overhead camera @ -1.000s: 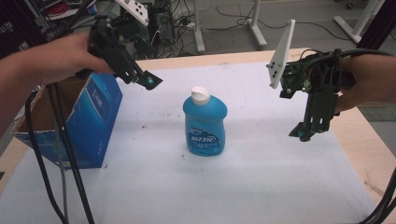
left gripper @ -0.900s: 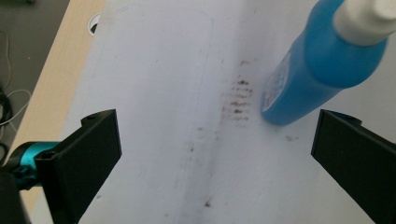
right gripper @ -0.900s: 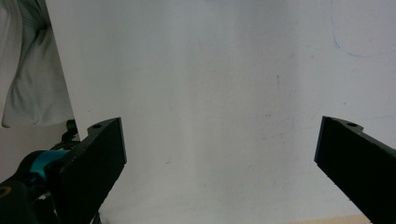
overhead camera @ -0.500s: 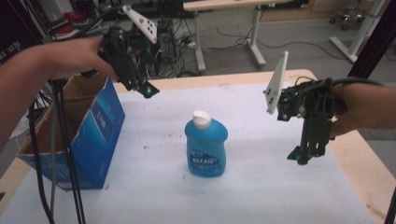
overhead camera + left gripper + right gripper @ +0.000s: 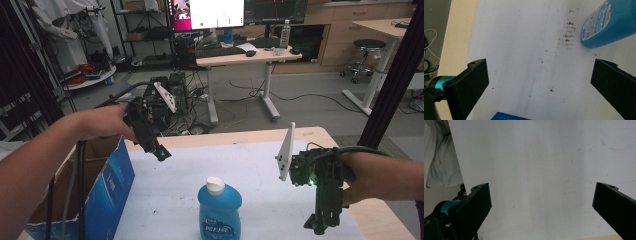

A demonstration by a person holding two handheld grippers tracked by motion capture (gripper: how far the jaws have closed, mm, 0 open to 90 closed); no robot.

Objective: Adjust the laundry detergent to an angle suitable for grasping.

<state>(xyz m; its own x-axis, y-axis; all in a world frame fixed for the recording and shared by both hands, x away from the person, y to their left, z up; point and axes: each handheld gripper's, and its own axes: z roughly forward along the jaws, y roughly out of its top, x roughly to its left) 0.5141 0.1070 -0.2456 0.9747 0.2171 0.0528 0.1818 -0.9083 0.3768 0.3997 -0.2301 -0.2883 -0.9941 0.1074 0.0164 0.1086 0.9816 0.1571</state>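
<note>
A blue bottle with a white cap stands upright on the white sheet covering the table, near the front. In the left gripper view the bottle shows at the upper right, well beyond the jaws. My left gripper hovers above the table's back left, up and left of the bottle, and its jaws stand wide open with nothing between them. My right gripper points down at the right side of the table, clear of the bottle. Its jaws are wide open over bare white sheet.
A blue cardboard box with open flaps stands at the table's left edge; its corner shows beneath the left gripper. Small brown marks dot the sheet near the bottle. Desks, a stool and cables fill the room beyond.
The table, bottle and both hands sit lower in the high view than before, with more of the room showing behind. Both grippers keep roughly the same places beside the bottle.
</note>
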